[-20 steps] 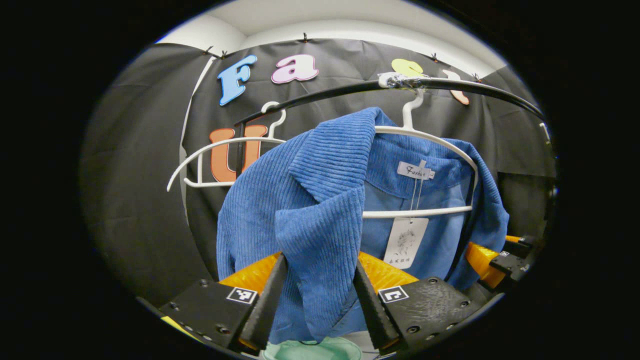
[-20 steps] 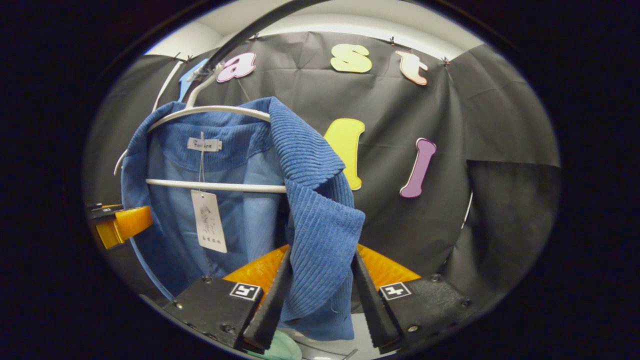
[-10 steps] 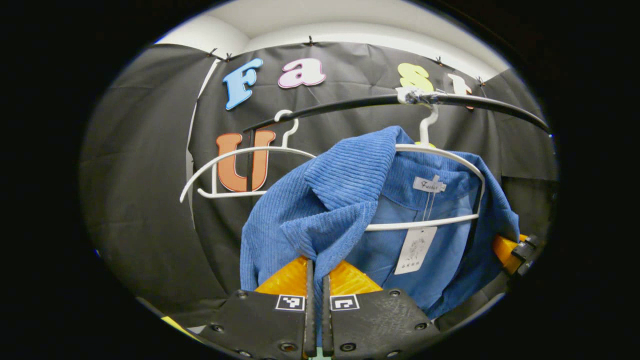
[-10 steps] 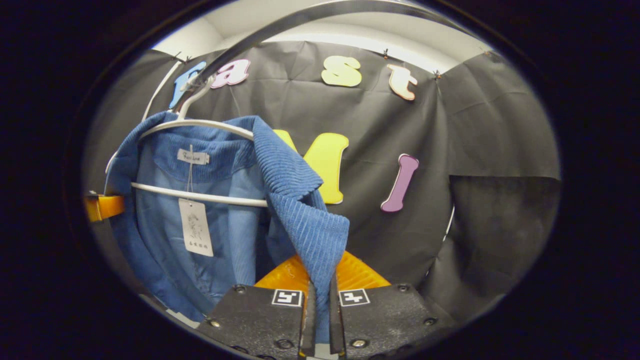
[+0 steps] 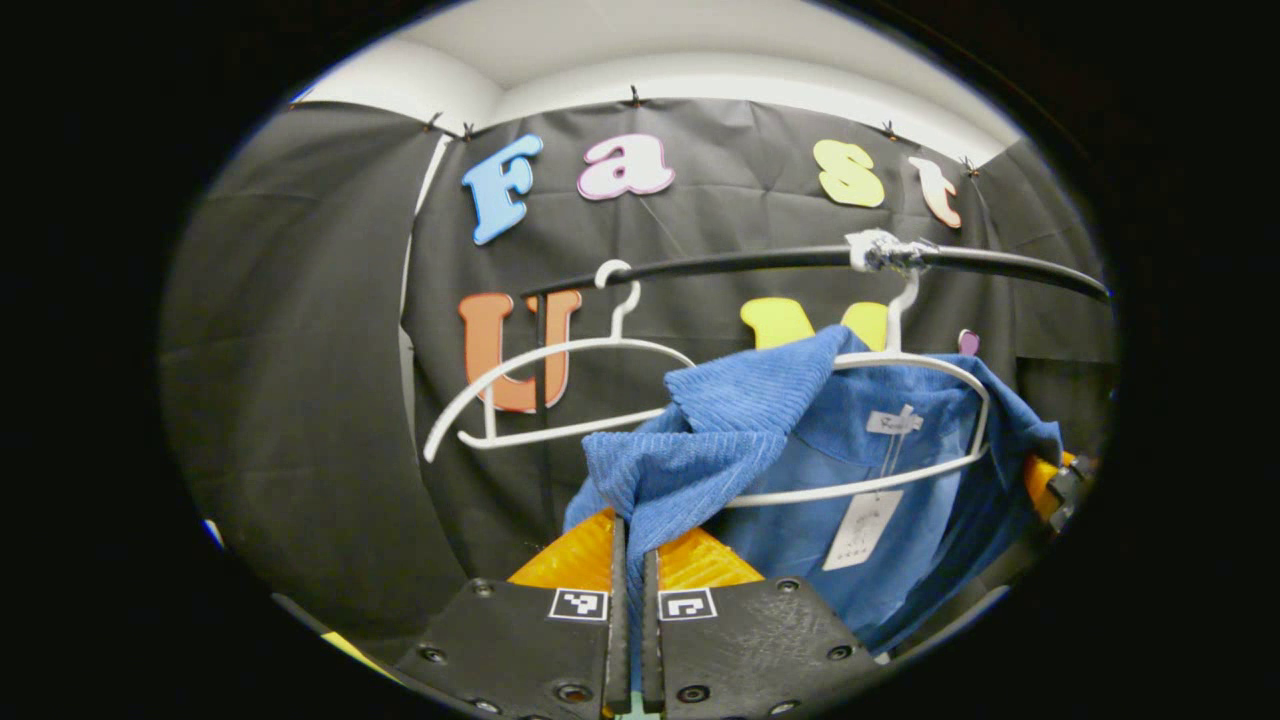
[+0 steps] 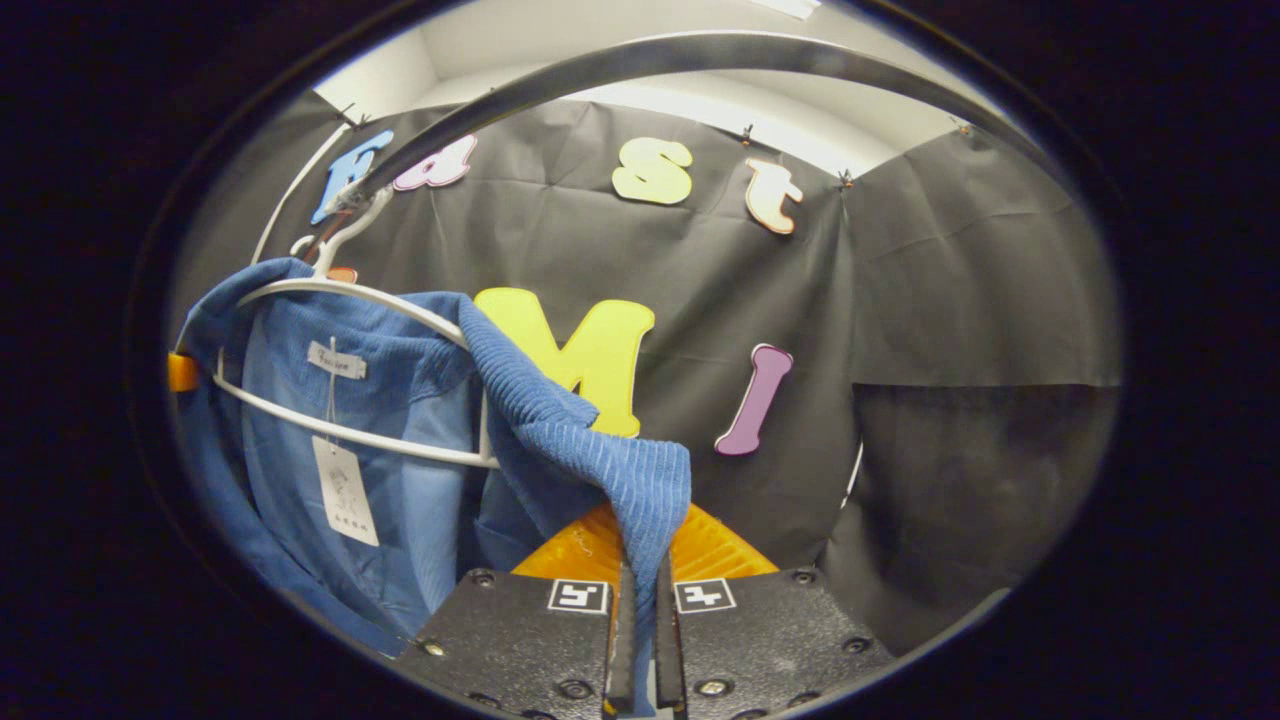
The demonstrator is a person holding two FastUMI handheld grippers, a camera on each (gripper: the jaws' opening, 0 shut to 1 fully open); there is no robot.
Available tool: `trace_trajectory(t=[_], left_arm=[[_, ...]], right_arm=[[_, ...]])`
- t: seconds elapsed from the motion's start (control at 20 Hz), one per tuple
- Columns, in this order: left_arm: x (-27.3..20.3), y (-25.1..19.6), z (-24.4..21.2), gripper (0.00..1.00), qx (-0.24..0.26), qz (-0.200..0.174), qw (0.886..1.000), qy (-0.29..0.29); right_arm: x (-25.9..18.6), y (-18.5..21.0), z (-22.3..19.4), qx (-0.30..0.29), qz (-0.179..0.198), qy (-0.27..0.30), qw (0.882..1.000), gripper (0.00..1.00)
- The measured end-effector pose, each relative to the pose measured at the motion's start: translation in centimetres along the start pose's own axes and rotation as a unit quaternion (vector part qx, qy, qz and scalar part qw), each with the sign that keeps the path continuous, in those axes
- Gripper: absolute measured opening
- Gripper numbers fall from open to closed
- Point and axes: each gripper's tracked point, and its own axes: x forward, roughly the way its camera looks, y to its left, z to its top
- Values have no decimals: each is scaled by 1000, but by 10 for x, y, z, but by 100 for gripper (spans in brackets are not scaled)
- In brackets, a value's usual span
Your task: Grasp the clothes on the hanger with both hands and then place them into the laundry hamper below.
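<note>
In the left gripper view, an empty white hanger [image 5: 560, 385] is seen at the left, hooked on the black rail [image 5: 760, 262], which runs roughly level across the picture. To its right, the blue corduroy jacket [image 5: 800, 440] is hung on a second white hanger [image 5: 925, 375], its open front turned toward the camera and its length dropping downward; a neck label and a paper tag [image 5: 862, 530] are shown inside. One front edge of the jacket is drawn down and leftward into the left gripper [image 5: 630, 610], whose fingers are clenched on the cloth. At the far right edge, a part of the other gripper is glimpsed beside the jacket. In the right gripper view, the jacket [image 6: 400, 440] is placed at the left, and its other front edge is stretched rightward and down into the right gripper [image 6: 640, 620], likewise pinched tight on the fabric. The rail [image 6: 640, 60] is seen there as an arc overhead, and the tag [image 6: 345, 490] hangs below the hanger's bar [image 6: 350, 432].
</note>
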Motion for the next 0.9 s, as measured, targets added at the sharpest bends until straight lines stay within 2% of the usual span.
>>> trace_trajectory(t=[0.05,0.15,0.2,0.25,0.35,0.4,0.55,0.6,0.7,0.75,0.9], left_arm=[[0,4,6,5,6,3,1000,-7],[5,11,15,7,11,5,1000,-10],[5,14,17,2,12,4,1000,-5],[7,17,20,7,12,2,1000,-4],[10,24,28,7,12,2,1000,-4],[11,27,33,2,13,0,1000,-7],[16,45,49,2,19,14,1000,-19],[20,45,51,7,17,9,1000,-17],[25,46,52,7,18,1,1000,-12],[26,48,52,2,28,0,1000,-10],[36,52,53,7,40,-10,999,-4]], right_arm=[[0,-3,4,0,-3,-4,1000,11],[3,-9,12,1,-13,-13,1000,11],[5,-11,16,2,-18,-18,1000,11],[6,-10,17,5,-19,-19,1000,11],[11,-12,16,4,-30,-18,999,11],[13,-11,17,2,-32,-21,999,11],[20,-10,17,-1,-37,-25,999,10],[23,-11,18,-5,-38,-28,999,10],[27,-10,19,-12,-38,-34,999,10],[27,-8,21,-13,-36,-39,999,9],[33,-12,20,-28,-46,-46,997,9]])
